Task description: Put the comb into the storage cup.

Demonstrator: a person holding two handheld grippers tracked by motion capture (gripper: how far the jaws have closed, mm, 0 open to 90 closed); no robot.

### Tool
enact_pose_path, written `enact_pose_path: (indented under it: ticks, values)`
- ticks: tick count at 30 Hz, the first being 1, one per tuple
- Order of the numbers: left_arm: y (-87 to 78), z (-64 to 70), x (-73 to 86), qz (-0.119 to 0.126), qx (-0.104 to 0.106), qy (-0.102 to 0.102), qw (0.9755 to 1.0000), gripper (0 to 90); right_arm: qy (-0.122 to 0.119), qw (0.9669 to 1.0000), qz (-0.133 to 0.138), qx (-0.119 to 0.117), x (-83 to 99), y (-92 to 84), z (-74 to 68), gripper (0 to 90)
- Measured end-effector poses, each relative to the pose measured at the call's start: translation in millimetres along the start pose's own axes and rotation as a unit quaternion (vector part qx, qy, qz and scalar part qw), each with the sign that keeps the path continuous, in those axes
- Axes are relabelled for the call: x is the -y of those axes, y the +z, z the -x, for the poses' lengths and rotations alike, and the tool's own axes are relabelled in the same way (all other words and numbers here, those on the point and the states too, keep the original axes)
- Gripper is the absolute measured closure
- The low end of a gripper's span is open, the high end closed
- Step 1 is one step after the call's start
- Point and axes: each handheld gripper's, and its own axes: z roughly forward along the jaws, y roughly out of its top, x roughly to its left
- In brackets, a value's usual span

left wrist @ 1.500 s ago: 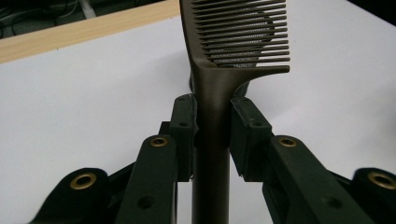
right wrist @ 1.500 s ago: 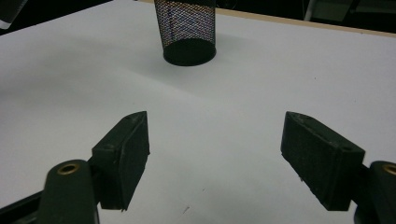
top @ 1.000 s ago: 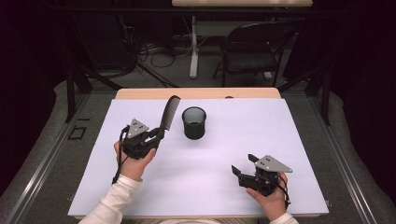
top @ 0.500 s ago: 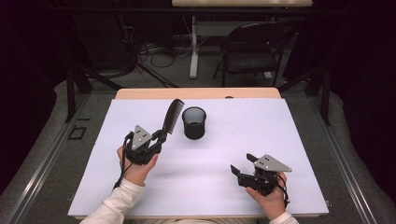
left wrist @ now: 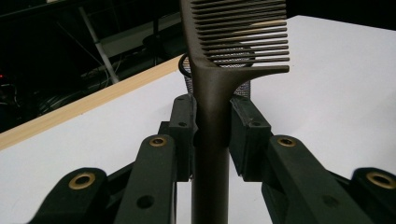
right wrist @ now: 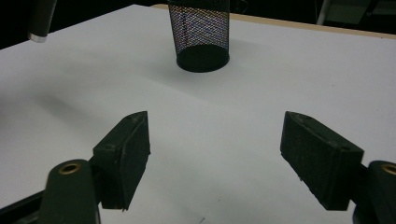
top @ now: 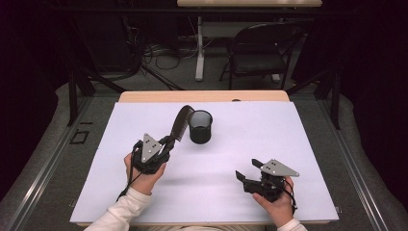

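Note:
A dark comb (top: pixel 180 123) (left wrist: pixel 211 112) is clamped by its handle in my left gripper (top: pixel 166 143) (left wrist: pixel 212 126), which is shut on it. The comb rises tilted, its toothed end beside the rim of a black mesh cup (top: pixel 200 126) (left wrist: pixel 243 86) (right wrist: pixel 199 35) that stands upright at the middle of the white table top (top: pixel 240 144). My right gripper (top: pixel 243 175) (right wrist: pixel 215 154) rests low at the front right with its jaws wide open and nothing between them, pointing toward the cup.
The white sheet ends in a wooden table edge (top: pixel 202 96) at the back. Behind the table stand a folding chair (top: pixel 262 50) and cables on the dark floor. Bare white surface lies between the two grippers.
My left hand has carried the comb a little to the right, so its toothed end now stands next to the cup's rim. The right gripper has stayed where it was.

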Motion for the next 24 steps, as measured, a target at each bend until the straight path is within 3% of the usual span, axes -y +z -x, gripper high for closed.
enact_pose_path:
  ticks: [19,24]
  values:
    - [3.1,3.8,2.5,0.008,0.005,-0.003,0.9999,72.2,0.018,0.9997,0.013,-0.014,-3.5,3.0,-2.5,28.3]
    - [3.7,3.6,2.5,0.010,0.010,-0.008,0.9999,72.2,0.017,0.9998,-0.007,-0.005,-9.1,6.0,-4.4,28.3]
